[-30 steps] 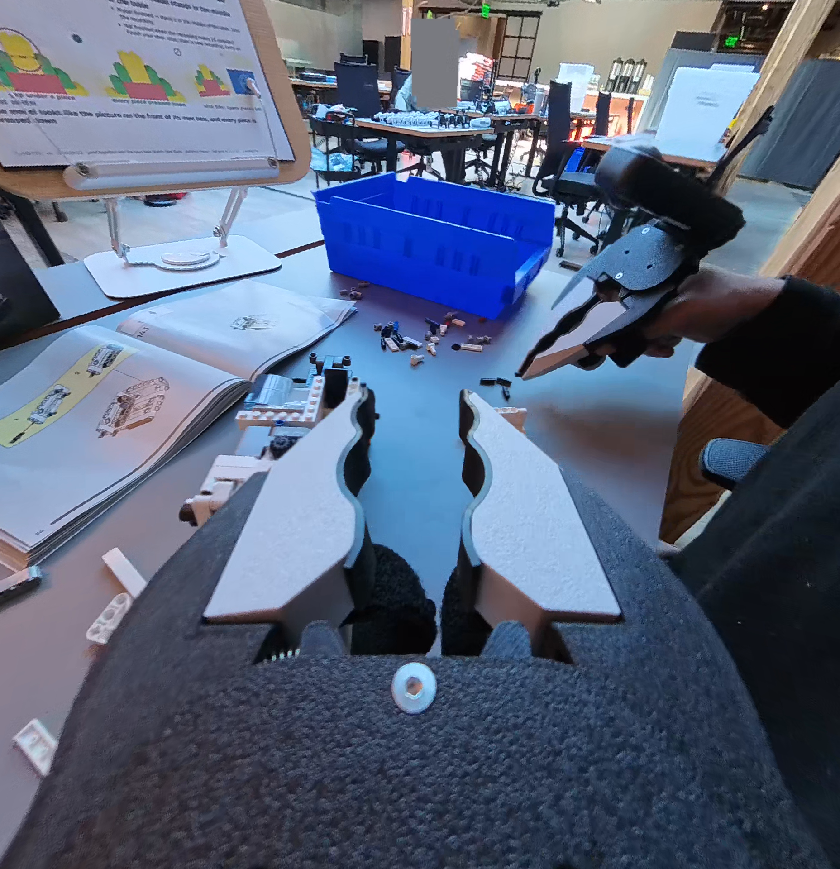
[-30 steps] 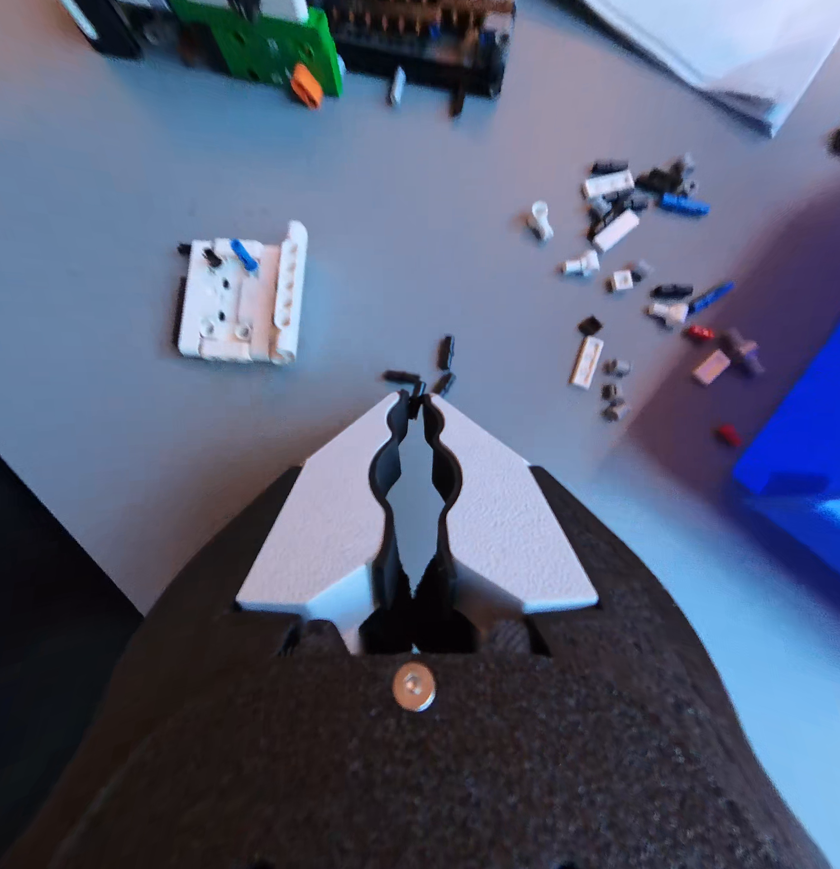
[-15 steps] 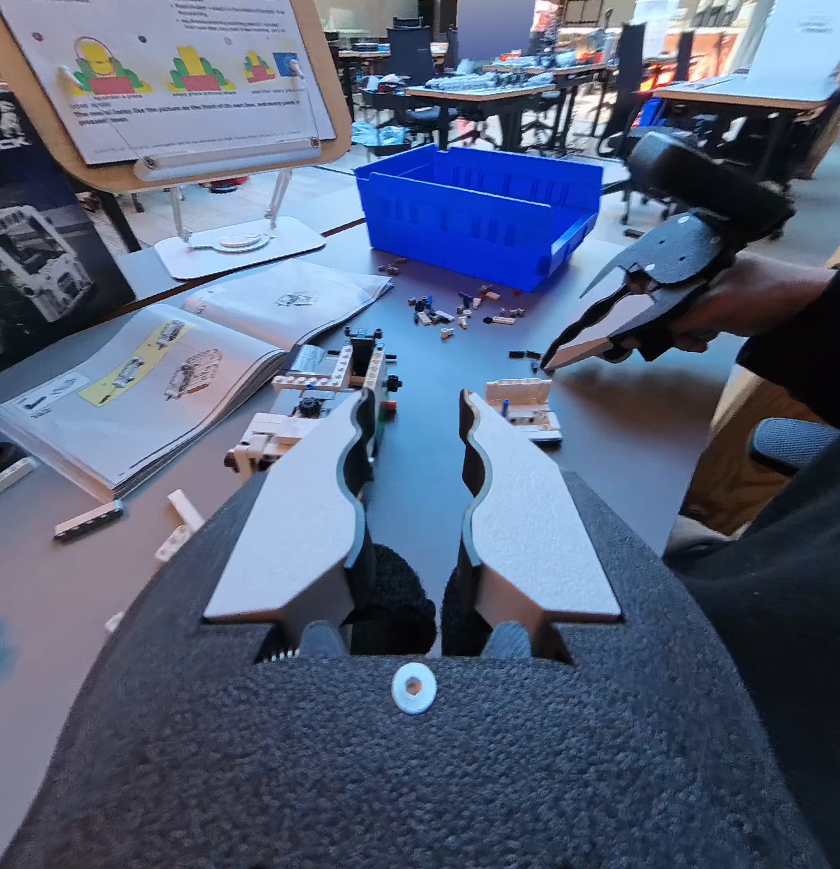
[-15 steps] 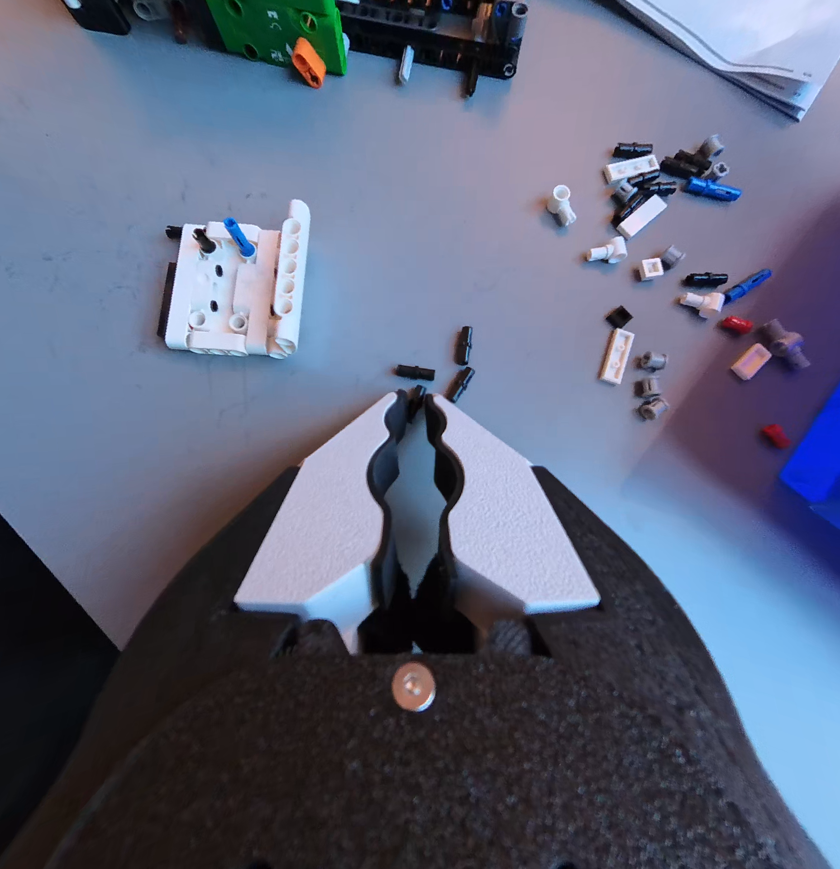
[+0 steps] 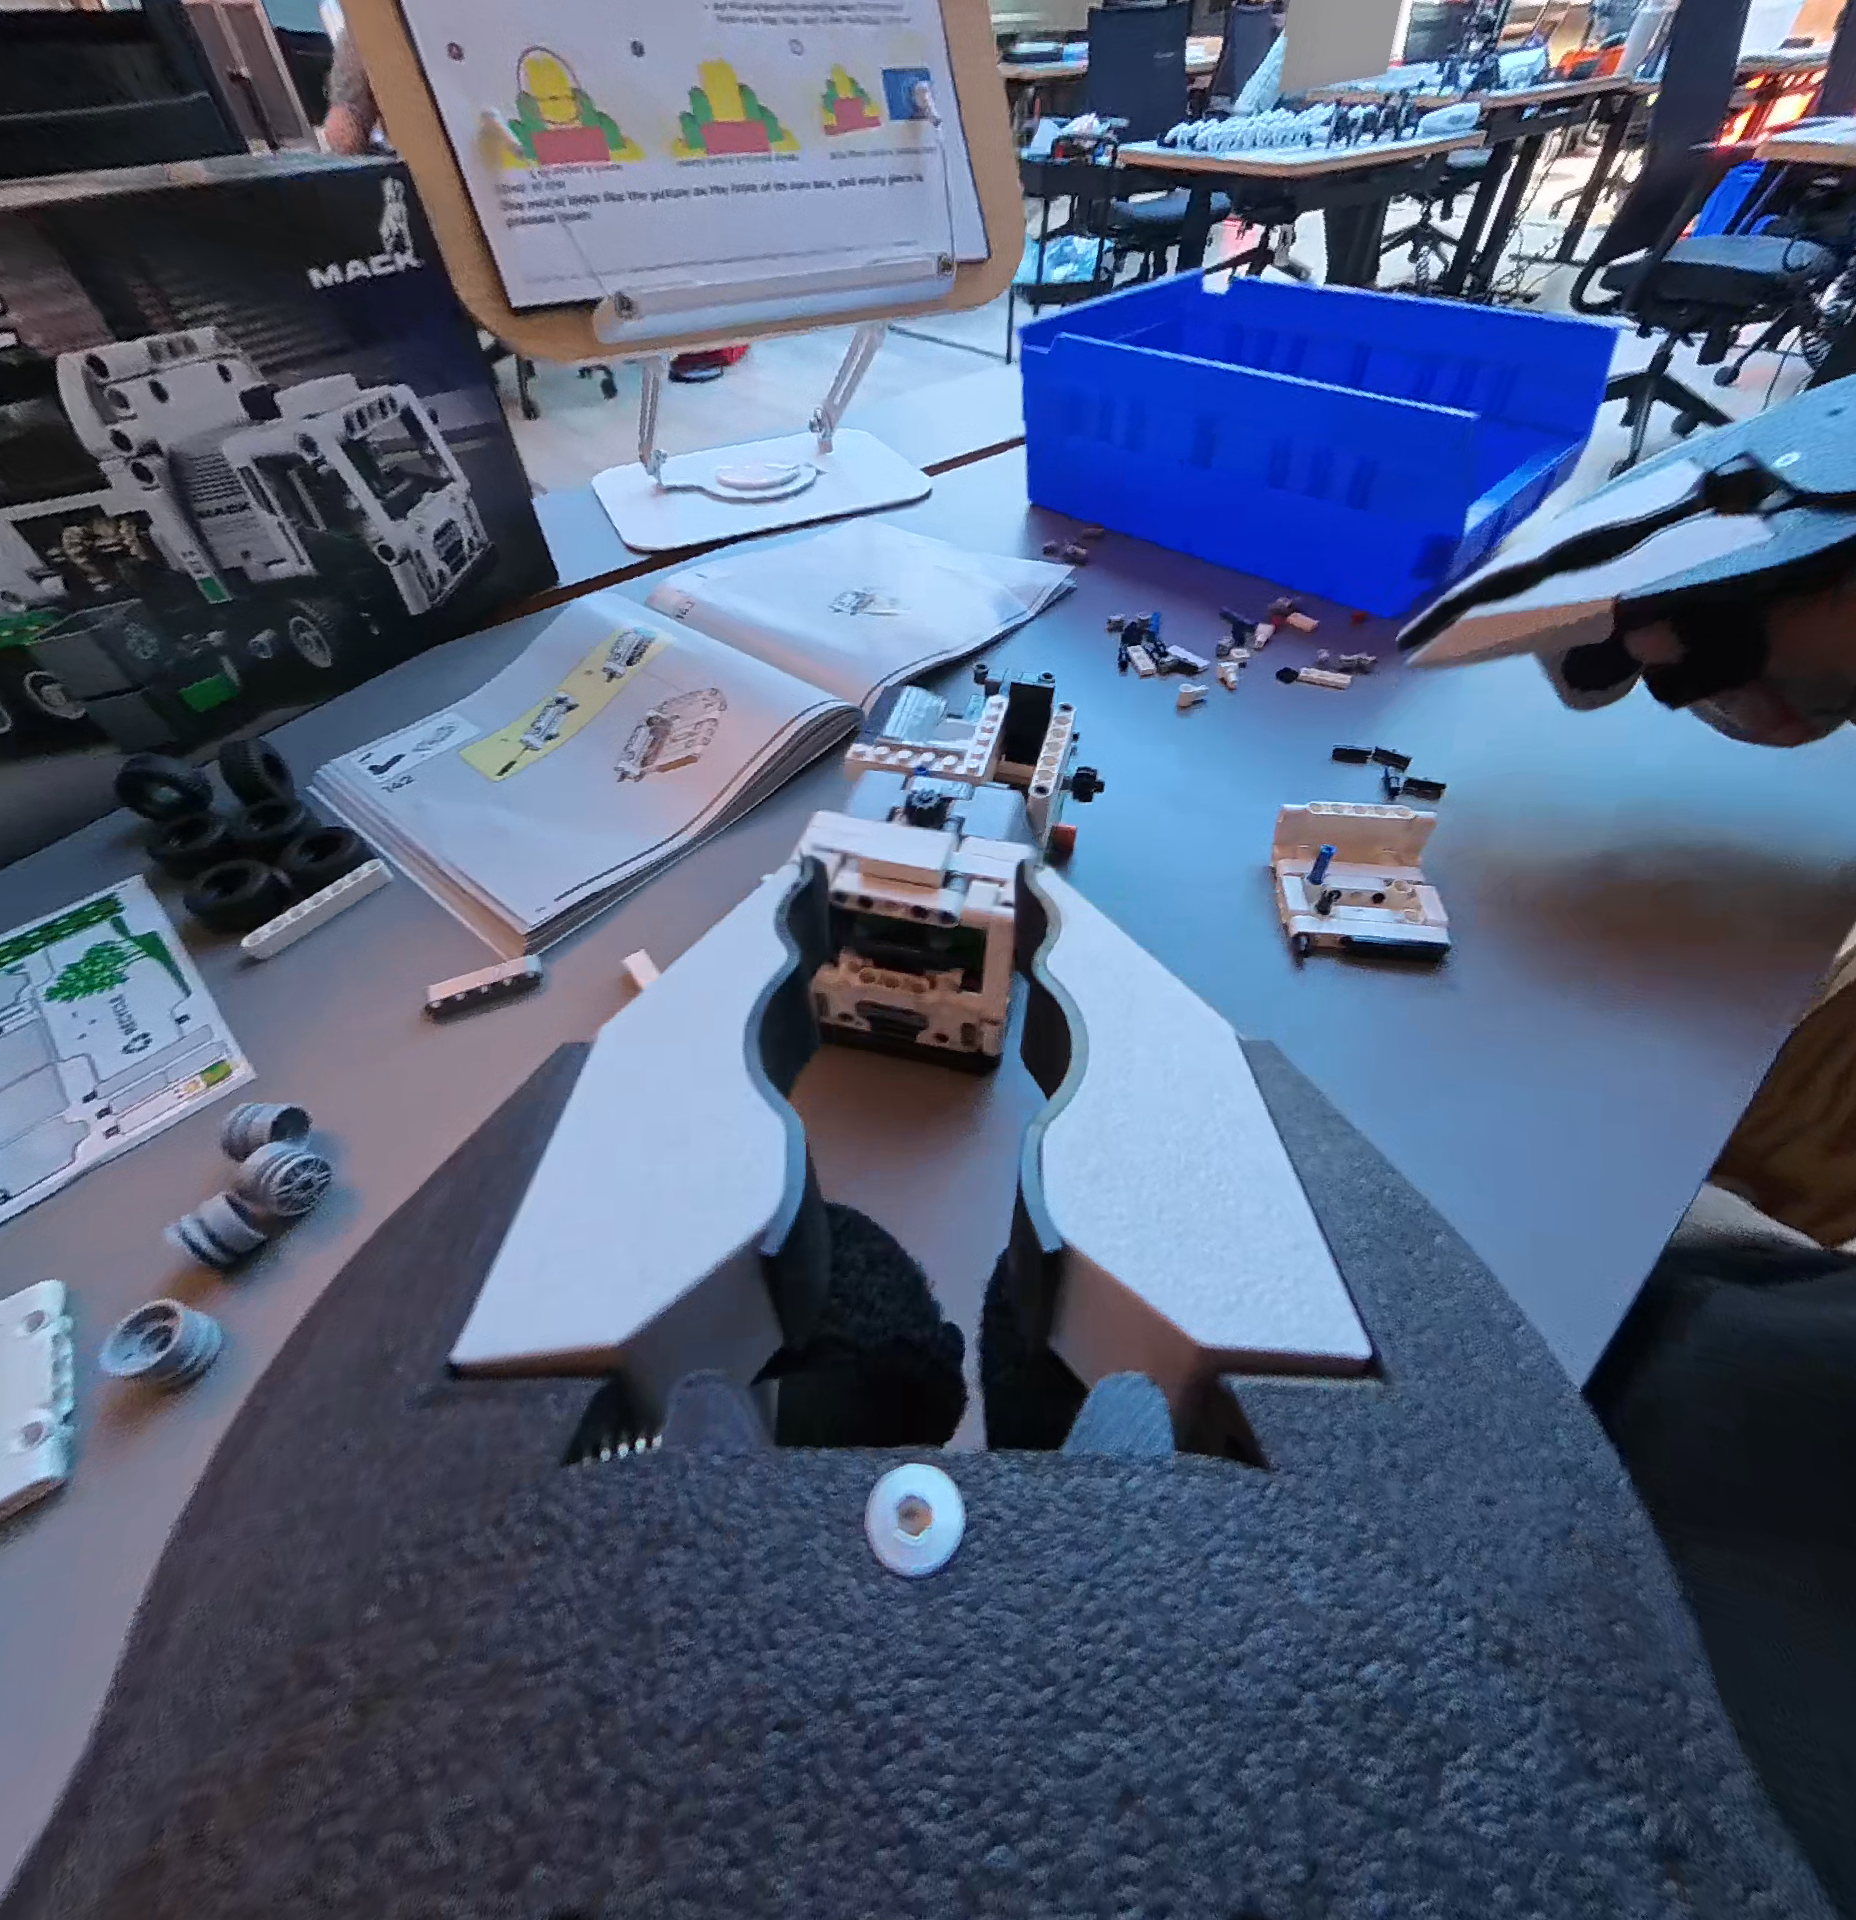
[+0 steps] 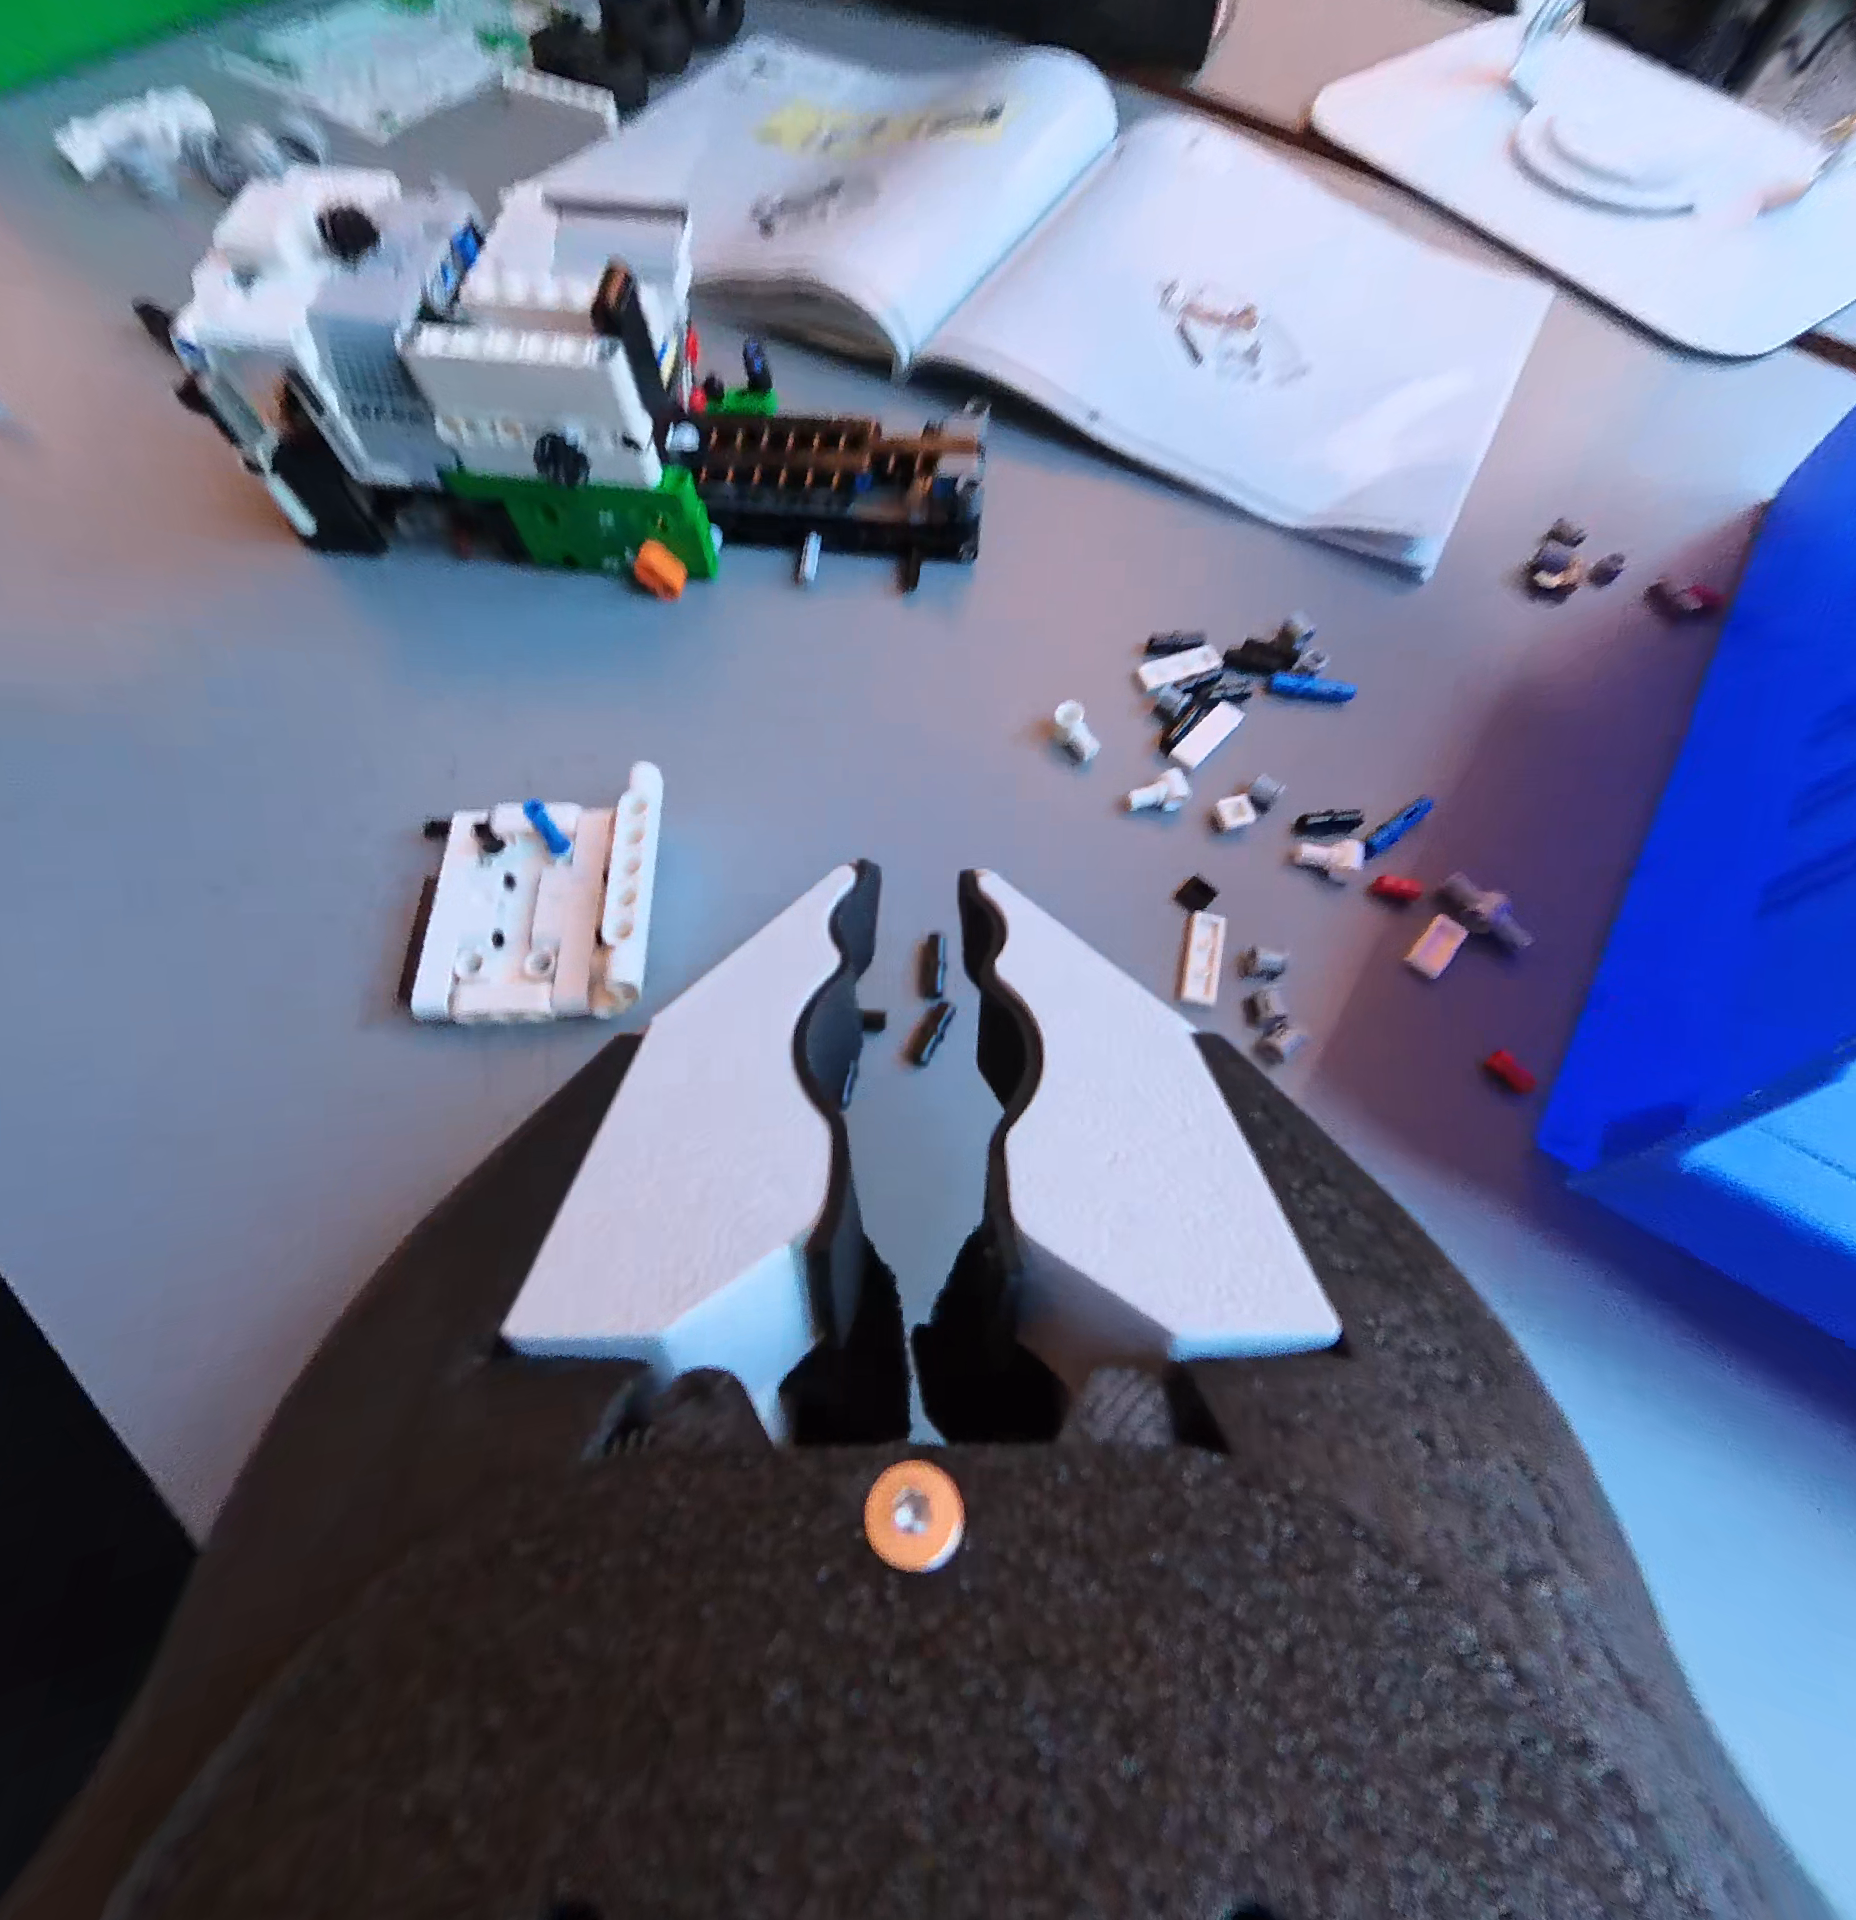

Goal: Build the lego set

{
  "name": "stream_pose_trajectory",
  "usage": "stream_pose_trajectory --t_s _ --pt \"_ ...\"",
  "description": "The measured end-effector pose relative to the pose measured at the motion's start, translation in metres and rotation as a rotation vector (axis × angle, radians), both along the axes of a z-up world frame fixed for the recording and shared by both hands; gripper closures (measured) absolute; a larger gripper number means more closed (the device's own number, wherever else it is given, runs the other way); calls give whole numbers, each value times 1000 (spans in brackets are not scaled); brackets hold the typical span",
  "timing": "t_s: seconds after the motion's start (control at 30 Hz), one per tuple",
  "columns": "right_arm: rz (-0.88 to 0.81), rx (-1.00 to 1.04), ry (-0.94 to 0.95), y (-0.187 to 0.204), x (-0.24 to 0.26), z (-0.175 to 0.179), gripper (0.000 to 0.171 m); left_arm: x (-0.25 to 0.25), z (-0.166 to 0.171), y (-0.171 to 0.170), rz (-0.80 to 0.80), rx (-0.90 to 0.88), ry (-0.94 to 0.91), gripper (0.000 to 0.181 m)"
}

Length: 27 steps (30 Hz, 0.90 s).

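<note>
The part-built white, green and black truck (image 5: pixel 913 935) stands on the grey table, also seen in the right wrist view (image 6: pixel 467 395). My left gripper (image 5: pixel 919 894) is open, its fingers flanking the truck's white cab end. A small white panel assembly with a blue pin (image 5: pixel 1360 894) lies to the right of the truck, also in the right wrist view (image 6: pixel 539 914). My right gripper (image 6: pixel 919 878) is slightly open and empty, hovering over loose black pins (image 6: pixel 934 961). It also shows in the left wrist view (image 5: pixel 1423 644), held by a hand.
Small loose pieces (image 6: pixel 1215 717) lie scattered before a blue bin (image 5: pixel 1267 436). An open instruction book (image 5: pixel 643 727), the set's box (image 5: pixel 176 416), black tyres (image 5: pixel 238 831), grey wheel hubs (image 5: pixel 259 1184), a sticker sheet (image 5: pixel 62 1039) and a page stand (image 5: pixel 758 488) fill the left and back. About 30 cm separates my left fingertips from my right.
My left gripper has swung left and closed in until the truck's cab sits between its open fingers. My right gripper, shut on a black pin before, has opened and drawn back.
</note>
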State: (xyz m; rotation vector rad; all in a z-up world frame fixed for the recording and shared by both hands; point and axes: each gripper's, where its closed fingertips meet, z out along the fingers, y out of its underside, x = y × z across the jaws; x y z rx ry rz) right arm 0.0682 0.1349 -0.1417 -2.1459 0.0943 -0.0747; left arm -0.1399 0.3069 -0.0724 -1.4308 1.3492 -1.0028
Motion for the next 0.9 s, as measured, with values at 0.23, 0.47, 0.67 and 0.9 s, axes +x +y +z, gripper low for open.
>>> stream_pose_trajectory --t_s 0.23,0.47,0.67,0.9 --pt "-86 192 44 15 11 23 159 -24 -13 31 73 23 105 152" --pt "-87 271 -15 33 12 31 162 -51 -49 67 121 145 359 152" --pt "-68 298 -12 40 9 38 162 -49 -109 89 88 99 649 138" --pt "-83 268 -28 28 11 29 162 -38 -119 91 54 29 651 163"
